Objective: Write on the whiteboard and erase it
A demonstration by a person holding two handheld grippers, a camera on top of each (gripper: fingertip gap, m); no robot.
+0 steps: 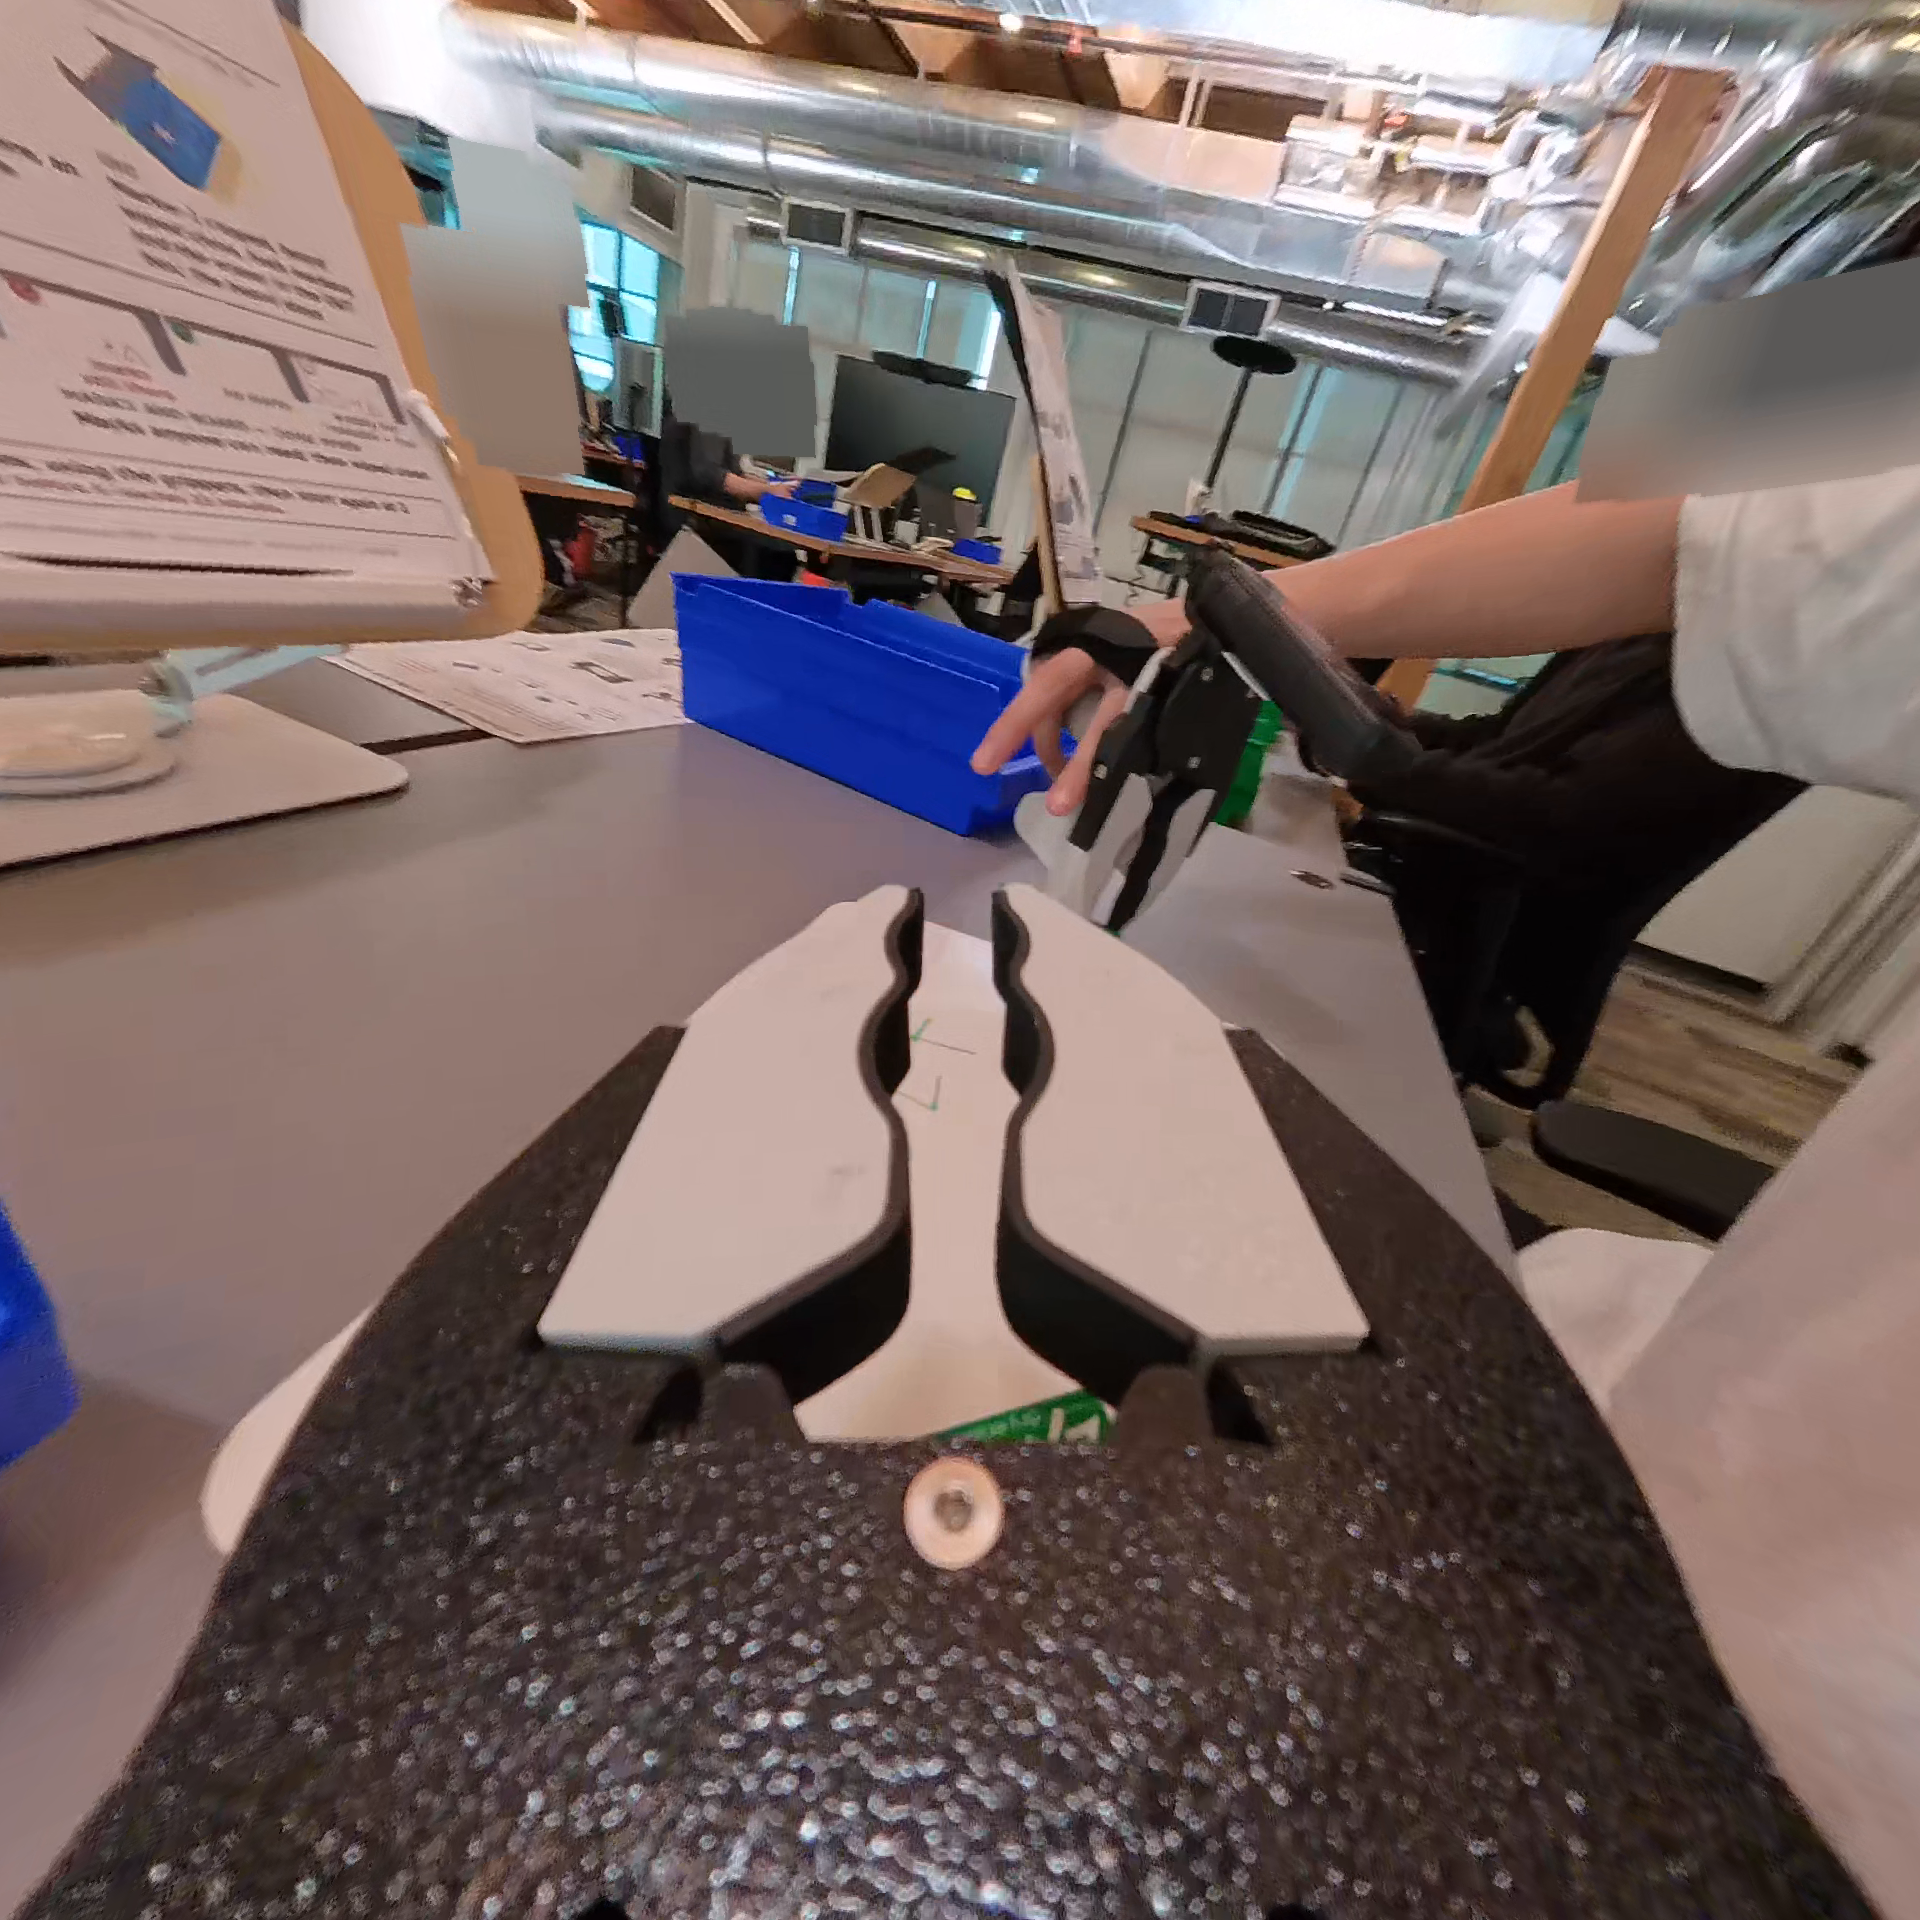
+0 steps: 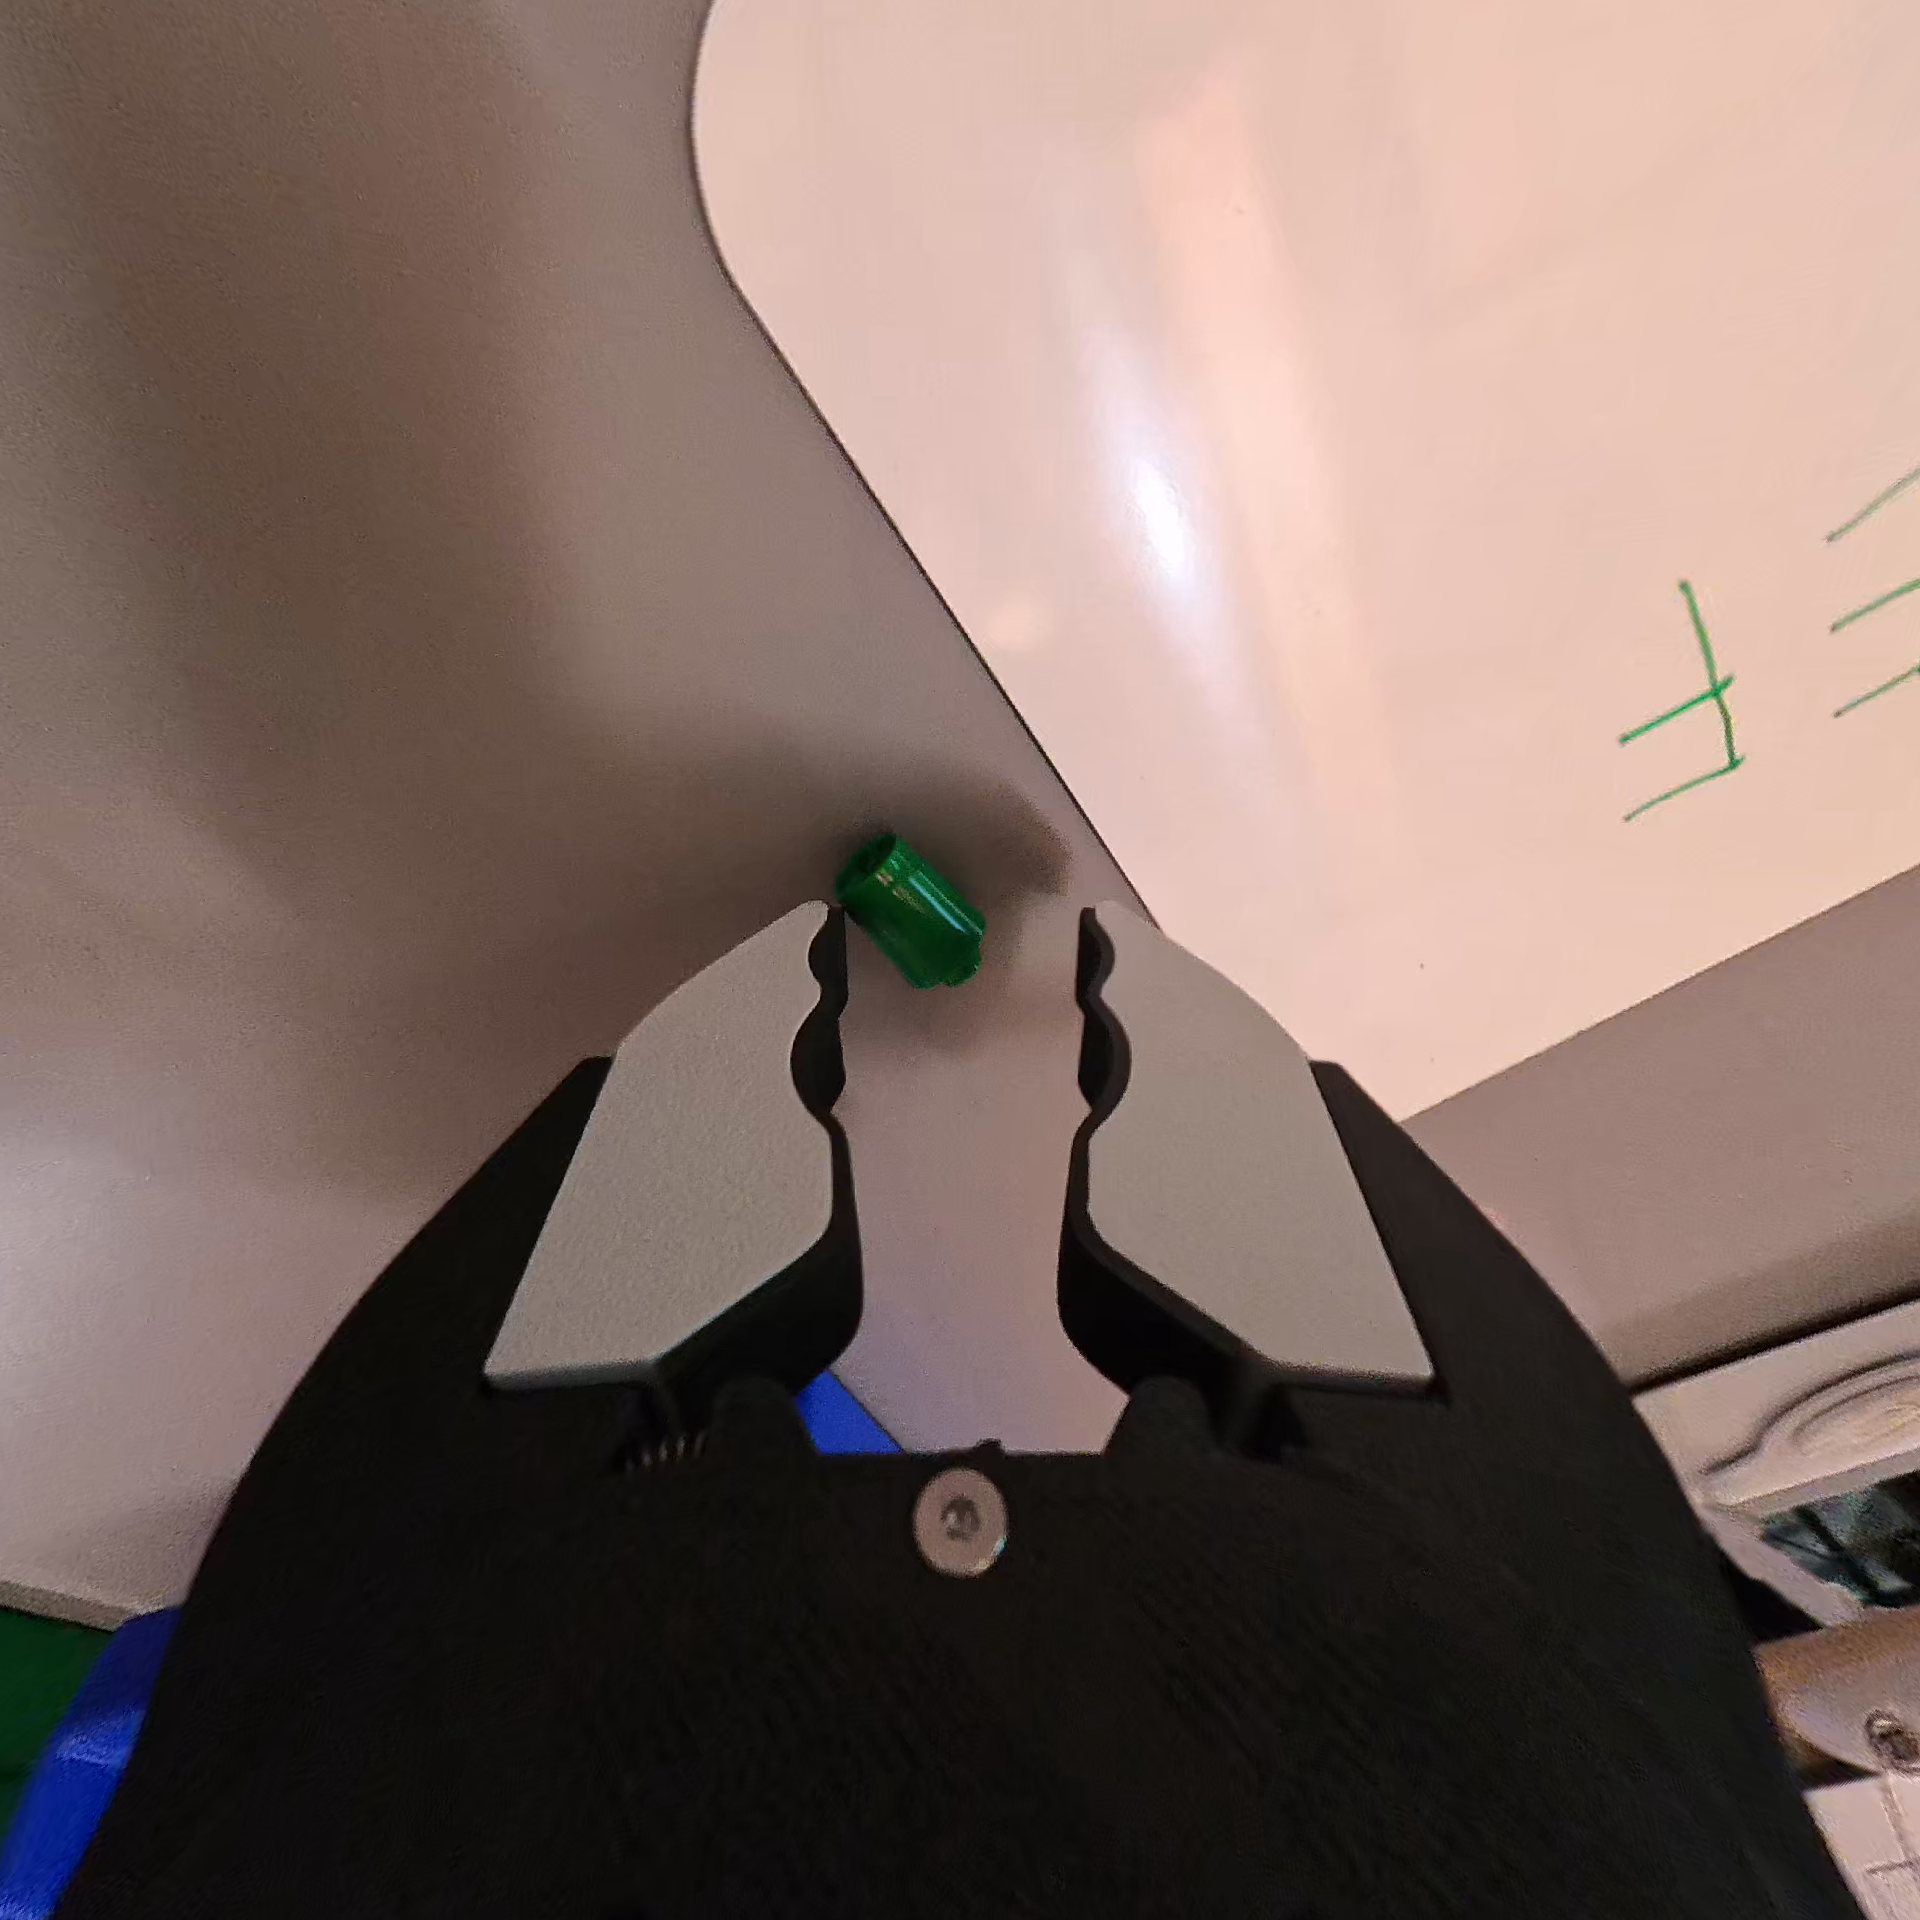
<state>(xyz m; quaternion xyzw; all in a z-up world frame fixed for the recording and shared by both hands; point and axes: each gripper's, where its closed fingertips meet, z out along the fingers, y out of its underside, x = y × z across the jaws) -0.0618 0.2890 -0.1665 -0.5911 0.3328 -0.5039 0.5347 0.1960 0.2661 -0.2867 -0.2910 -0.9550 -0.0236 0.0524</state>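
**Right gripper spread above a green marker cap beside the whiteboard**

Right gripper [image 2: 956, 914] hangs over the grey worktop [image 2: 312, 623] with its jaws spread wide and nothing between them. A small green marker cap [image 2: 912, 914] lies on the worktop just ahead of the fingertips, nearly touching the left finger. Its long axis runs diagonally, the open end pointing up and left in the right wrist view, the closed end down and right toward the gap between the jaws. The cap sits just beside the edge of the whiteboard [image 2: 1299, 416], apart from it, on bare worktop. Green pen strokes [image 2: 1694, 717] mark the board at the right of that view.

Left gripper [image 1: 956, 914] hovers above the whiteboard [image 1: 961, 966] with only a narrow gap between its jaws, holding nothing there; green marks show through the gap. Beneath its base a green and white marker [image 1: 1023, 1421] is partly visible. Farther off stands a blue bin [image 1: 831, 686].
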